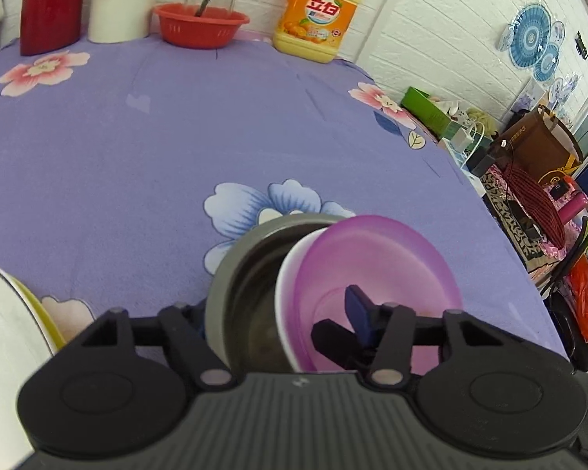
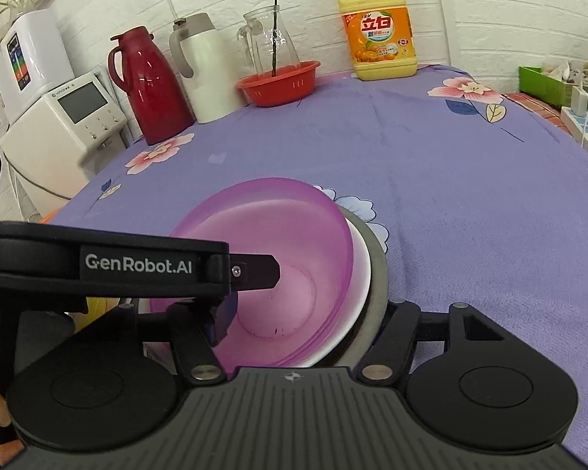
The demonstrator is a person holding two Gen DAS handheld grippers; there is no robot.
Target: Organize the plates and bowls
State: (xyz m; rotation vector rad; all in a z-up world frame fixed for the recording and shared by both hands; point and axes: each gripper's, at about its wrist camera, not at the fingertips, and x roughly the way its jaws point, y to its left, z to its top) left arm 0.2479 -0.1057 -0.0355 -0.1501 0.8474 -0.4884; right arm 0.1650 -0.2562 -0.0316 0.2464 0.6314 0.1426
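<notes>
The stack of three nested bowls sits tipped on its side between the two grippers, above the near part of the counter [image 1: 176, 137], which is covered in a purple flowered cloth. The purple bowl [image 1: 376, 270] is innermost, a white bowl [image 1: 284, 274] wraps it, and a grey metal bowl [image 1: 231, 274] is outermost. The open mouths face the left gripper [image 1: 347, 323]; the metal bottom faces the right gripper [image 2: 294, 321].

The left gripper reaches into the purple bowl's hollow, and its jaws stand narrowly apart there; whether they pinch the rim cannot be told. The right gripper's jaws straddle the stack at its rims, one finger [image 2: 219, 313] inside the purple bowl and the other hidden behind the metal bowl, so it appears clenched on the stack, though the contact itself is not visible. The right gripper looks like the one bearing the weight.

The purple bowl is translucent plastic, smooth, with a small dark speck near its base. The metal bowl has a dull grey outer wall and a dark, reflective inside. A white plate with a yellow rim [image 1: 23, 305] lies at the counter's near left edge, close to the stack and likely its destination.
</notes>
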